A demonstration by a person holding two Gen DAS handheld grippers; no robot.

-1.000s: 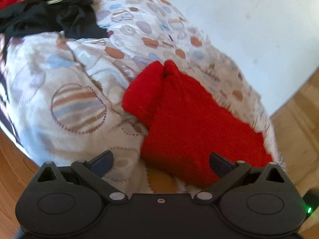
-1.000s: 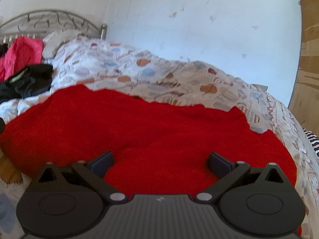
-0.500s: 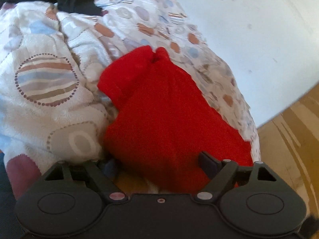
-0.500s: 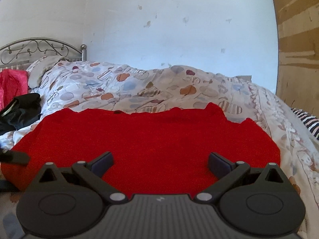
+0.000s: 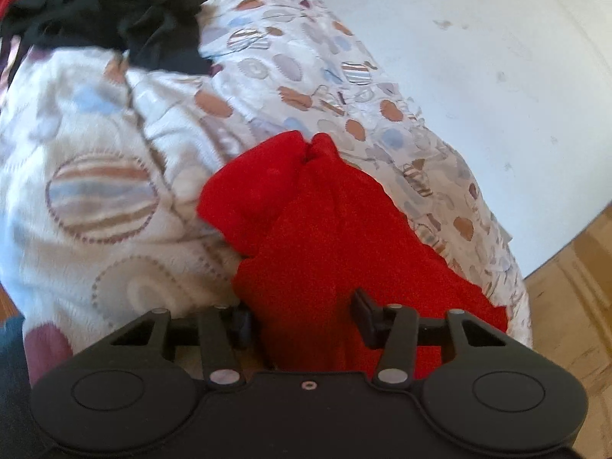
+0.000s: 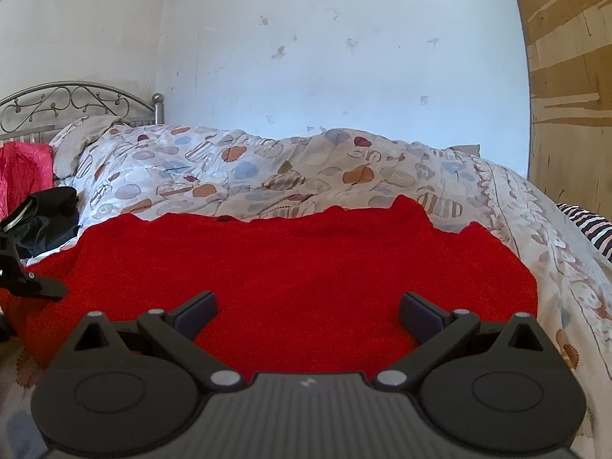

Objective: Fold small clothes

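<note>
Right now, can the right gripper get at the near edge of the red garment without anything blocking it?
Probably yes. The right gripper hangs open just above the red garment, with only bare cloth between its fingers; the left gripper sits at the garment's far left end.

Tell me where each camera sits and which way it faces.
Left wrist: on the left gripper, looking along the bed over the red garment it pinches; its fingers show.
Right wrist: on the open right gripper, facing across the red garment to the wall; its fingers show.
Shared: red garment, black clothes.
</note>
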